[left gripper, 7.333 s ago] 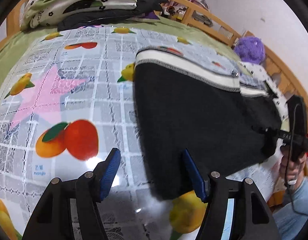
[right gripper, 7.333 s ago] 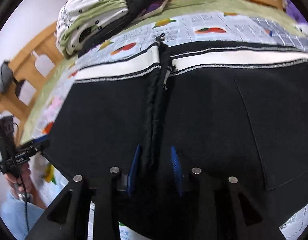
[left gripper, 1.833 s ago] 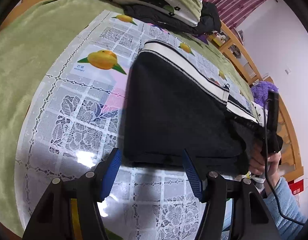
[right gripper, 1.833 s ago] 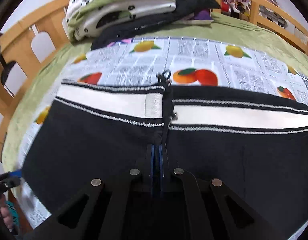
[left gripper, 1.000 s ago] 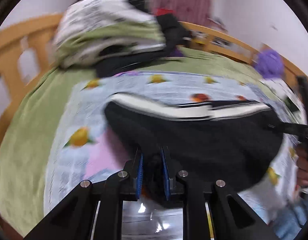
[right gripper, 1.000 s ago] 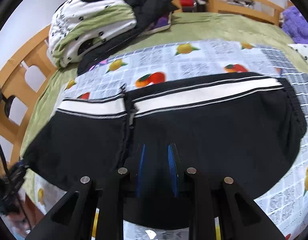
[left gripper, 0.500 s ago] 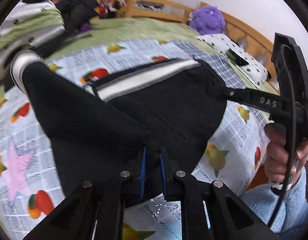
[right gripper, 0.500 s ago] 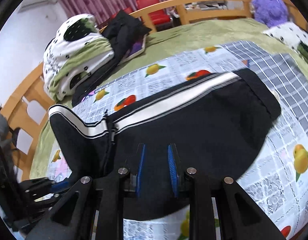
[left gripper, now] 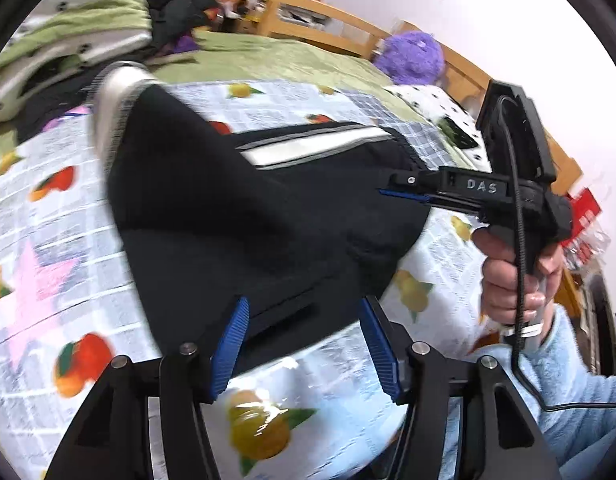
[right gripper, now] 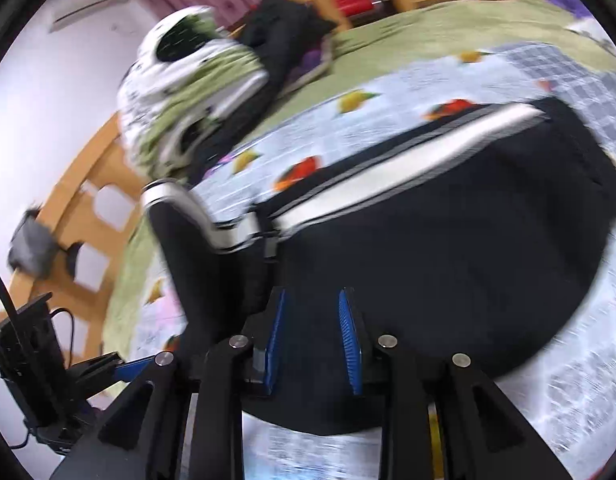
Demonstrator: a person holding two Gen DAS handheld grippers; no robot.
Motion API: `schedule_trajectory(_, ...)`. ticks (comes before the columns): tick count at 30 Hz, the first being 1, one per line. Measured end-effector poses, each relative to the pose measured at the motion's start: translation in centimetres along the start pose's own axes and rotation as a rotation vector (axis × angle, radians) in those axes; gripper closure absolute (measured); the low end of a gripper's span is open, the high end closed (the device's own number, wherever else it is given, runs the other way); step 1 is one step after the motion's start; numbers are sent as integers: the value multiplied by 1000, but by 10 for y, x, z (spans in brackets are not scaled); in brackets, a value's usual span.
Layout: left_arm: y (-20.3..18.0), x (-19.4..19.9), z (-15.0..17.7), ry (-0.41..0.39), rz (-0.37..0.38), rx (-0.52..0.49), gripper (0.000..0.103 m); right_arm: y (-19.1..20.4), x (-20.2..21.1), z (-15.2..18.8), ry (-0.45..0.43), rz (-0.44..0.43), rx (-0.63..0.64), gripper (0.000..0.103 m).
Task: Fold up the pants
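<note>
Left gripper jaws are opening, the black pants hem lying loose between its blue pads, where half a second ago they pinched it. Right gripper, narrow, grips the fabric at the pants' near edge on the fruit-print cloth. Both point steeply down; a right hand grasps its handle.

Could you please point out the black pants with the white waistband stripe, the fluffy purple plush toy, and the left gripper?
Black pants with white waistband stripe [left gripper: 236,216], left wrist view, folded black fabric.
Fluffy purple plush toy [left gripper: 411,56], left wrist view, its body.
Left gripper [left gripper: 304,344], left wrist view, between its opening blue-padded fingertips.
</note>
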State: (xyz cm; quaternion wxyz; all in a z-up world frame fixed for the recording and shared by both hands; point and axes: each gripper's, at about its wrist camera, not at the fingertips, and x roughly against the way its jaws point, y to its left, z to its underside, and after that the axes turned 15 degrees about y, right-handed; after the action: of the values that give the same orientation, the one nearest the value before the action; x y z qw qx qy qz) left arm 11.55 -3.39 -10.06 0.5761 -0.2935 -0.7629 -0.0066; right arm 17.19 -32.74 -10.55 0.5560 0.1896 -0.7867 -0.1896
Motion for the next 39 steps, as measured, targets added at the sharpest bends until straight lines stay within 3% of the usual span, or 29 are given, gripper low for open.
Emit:
schedule_trajectory(5,39,18,21,-55,-94,147,47,51,-23,-13,32,38,154,66)
schedule_trajectory(9,74,25,34,-64,-121,271,47,90,-56,-24,87,65,272,64)
schedule_trajectory(11,90,27,40,-68,-121,327,47,104,-73,-28,105,76,313,57)
schedule_trajectory(13,105,27,47,-52,-124,380,47,115,-97,-33,119,132,321,55)
schedule_trajectory(14,111,26,51,-48,-123,406,47,116,-107,-34,129,156,315,62)
schedule_trajectory(15,114,27,55,-50,-121,419,47,115,-114,-33,138,180,308,82)
schedule_trajectory(16,116,29,59,-56,-120,428,47,115,-115,-31,128,203,313,94)
schedule_trajectory(18,118,36,66,-77,-133,438,47,113,-101,-27,94,187,338,95)
schedule_trajectory(21,116,44,71,-106,-156,442,47,87,-44,-29,2,65,229,94)
schedule_trajectory(22,113,44,70,-110,-164,448,47,78,-33,-28,-22,65,205,94)
schedule_trajectory(26,104,42,64,-88,-208,463,48,35,-23,-21,-8,204,146,93)
schedule_trajectory(28,95,43,61,-96,-239,457,48,11,-45,-14,61,321,101,93)
schedule_trajectory(31,80,47,56,-115,-245,435,48,-4,-71,-1,160,405,108,90)
schedule_trajectory(34,68,51,54,-132,-266,415,48,-12,-64,3,109,336,63,84)
schedule_trajectory(36,61,52,52,-141,-314,407,48,-17,-63,1,110,288,37,84)
schedule_trajectory(39,55,53,48,-135,-317,391,48,-24,-63,1,89,234,-14,84)
